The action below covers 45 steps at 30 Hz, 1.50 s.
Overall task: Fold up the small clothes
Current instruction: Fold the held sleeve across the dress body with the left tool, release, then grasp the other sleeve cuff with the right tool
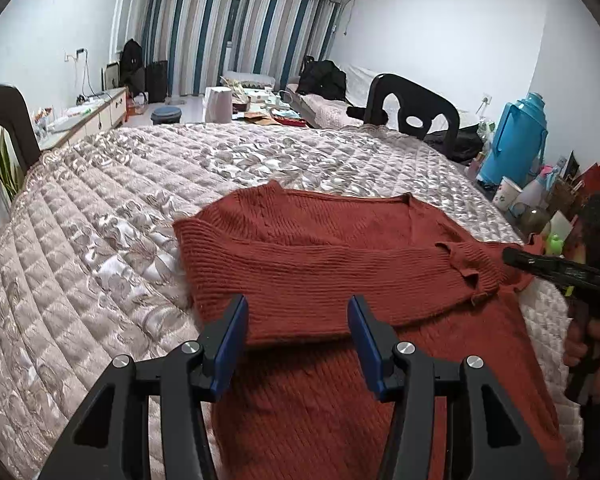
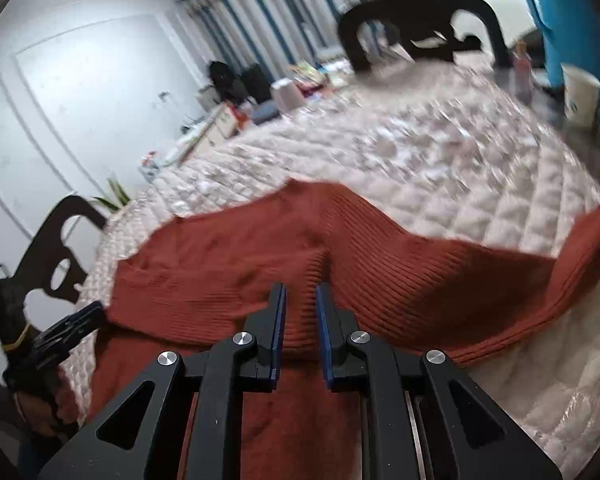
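Observation:
A rust-red knitted sweater (image 1: 324,264) lies on the quilted cover of the table (image 1: 100,240), with its left sleeve folded across the body. My left gripper (image 1: 298,316) is open and empty, just above the folded sleeve's cuff. My right gripper (image 2: 301,300) is shut on a fold of the sweater (image 2: 228,280) at the right sleeve, which trails off to the right (image 2: 580,248). The right gripper also shows at the right edge of the left wrist view (image 1: 512,256), at the sweater's right shoulder. The left gripper shows at the left of the right wrist view (image 2: 80,320).
Dark chairs stand at the far side (image 1: 412,108) and the left edge (image 1: 8,120). A blue thermos (image 1: 516,140), a paper cup (image 1: 506,194) and small bottles crowd the table's right edge. A cluttered low table (image 1: 260,108) and a sofa sit beyond.

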Tool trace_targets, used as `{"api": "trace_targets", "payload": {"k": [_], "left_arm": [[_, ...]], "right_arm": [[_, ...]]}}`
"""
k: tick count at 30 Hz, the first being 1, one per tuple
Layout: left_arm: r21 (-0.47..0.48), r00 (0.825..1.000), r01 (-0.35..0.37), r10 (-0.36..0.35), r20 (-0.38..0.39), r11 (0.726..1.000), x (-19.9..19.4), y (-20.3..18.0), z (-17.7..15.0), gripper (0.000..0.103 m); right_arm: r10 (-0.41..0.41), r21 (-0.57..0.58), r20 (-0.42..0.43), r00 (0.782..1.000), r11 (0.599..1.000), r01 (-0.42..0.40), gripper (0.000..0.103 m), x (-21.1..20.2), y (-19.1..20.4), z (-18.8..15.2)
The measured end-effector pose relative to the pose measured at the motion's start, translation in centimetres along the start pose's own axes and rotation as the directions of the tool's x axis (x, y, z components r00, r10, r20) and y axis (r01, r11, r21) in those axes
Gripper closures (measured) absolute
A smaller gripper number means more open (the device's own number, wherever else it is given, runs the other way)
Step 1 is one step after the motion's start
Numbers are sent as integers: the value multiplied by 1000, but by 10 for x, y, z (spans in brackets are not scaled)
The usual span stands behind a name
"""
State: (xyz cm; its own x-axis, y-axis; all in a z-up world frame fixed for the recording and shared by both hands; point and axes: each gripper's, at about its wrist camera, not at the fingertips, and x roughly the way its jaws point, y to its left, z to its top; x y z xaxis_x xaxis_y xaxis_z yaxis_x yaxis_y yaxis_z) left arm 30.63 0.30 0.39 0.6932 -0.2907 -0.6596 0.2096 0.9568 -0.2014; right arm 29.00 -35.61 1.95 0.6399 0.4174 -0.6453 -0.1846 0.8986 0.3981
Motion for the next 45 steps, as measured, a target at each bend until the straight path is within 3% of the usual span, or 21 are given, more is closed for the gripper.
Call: {"api": "trace_targets", "payload": {"k": [2,3,5,9,13,18,24,30,39,45], "left_arm": [[7,998,-42,42,-42,999,11,3,-4,49],[10,995,-59,60,-81,998,19,5,-8,53],[-5,996,-54,53,-75,999,16,9,-7,55],[12,993,-79,80,-90,997,5,12,-13,58],[-2,995,-59,59,-75,998,-18,14,-26,58],[-20,999,-4,3,-51,1000,-49,5,-39,58],[40,998,59,-58,-10,997,-76,-27,-43,51],[75,997,69,-68,-22,995,-67,-49,-43,51],[77,996,74,-71,-47,994,-50,-61,-44,51],[59,994,78,-73,-84,995,-32,-63,-44,51]], "right_arm": [[6,-42,-7,1000,999,-6,88,2,7,-3],[-4,-63,-39,999,998,2,88,11,10,-6],[-45,-89,-126,991,995,33,89,34,9,-12],[-26,-32,-81,996,999,24,88,16,-2,-14],[-37,-24,-39,999,999,37,88,-15,-8,-26],[-48,58,-18,999,997,49,69,-48,-31,-52],[-44,168,43,998,985,36,65,-80,-58,-59],[-113,271,123,986,960,76,60,-101,-83,-35],[-266,334,207,941,924,188,60,-94,-109,36],[-407,318,102,908,878,357,60,-54,-132,58]]}}
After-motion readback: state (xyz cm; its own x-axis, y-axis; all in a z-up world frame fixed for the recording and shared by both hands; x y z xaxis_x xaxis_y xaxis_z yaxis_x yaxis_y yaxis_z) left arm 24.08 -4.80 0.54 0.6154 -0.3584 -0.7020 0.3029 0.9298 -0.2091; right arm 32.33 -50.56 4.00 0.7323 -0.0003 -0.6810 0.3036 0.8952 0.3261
